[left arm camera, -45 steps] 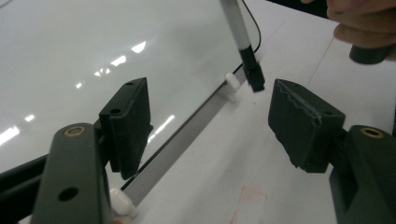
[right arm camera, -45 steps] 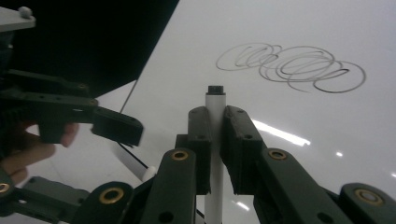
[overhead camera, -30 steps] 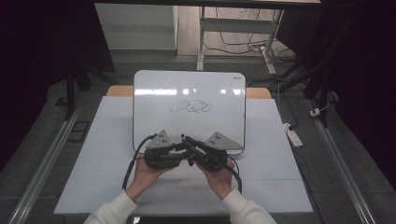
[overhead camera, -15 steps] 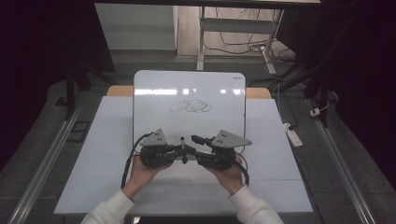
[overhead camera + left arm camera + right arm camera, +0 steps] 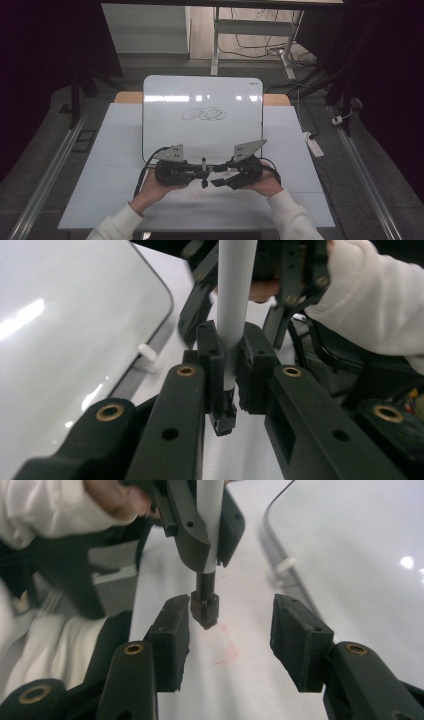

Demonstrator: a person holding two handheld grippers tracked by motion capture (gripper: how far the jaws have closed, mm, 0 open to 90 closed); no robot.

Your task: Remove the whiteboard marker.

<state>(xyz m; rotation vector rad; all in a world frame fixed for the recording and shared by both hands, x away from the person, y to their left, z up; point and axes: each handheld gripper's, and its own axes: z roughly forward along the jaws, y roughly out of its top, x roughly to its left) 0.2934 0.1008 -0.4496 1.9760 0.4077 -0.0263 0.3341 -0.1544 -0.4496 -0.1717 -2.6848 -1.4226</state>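
Left gripper (image 5: 200, 172) clamped on marker (image 5: 234, 305), low over table (image 5: 120, 150), just below whiteboard (image 5: 200, 95). Right gripper (image 5: 230, 640) just been opening, jaws apart, marker's black cap end between them, pads not pressing.

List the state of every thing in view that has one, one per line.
Marker: clamped in the left hand-held gripper, black end pointing down.
Left hand-held gripper: shut on the marker.
Right hand-held gripper: open, jaws just opened, nothing gripped.
Whiteboard: lying flat, black scribbles on it.
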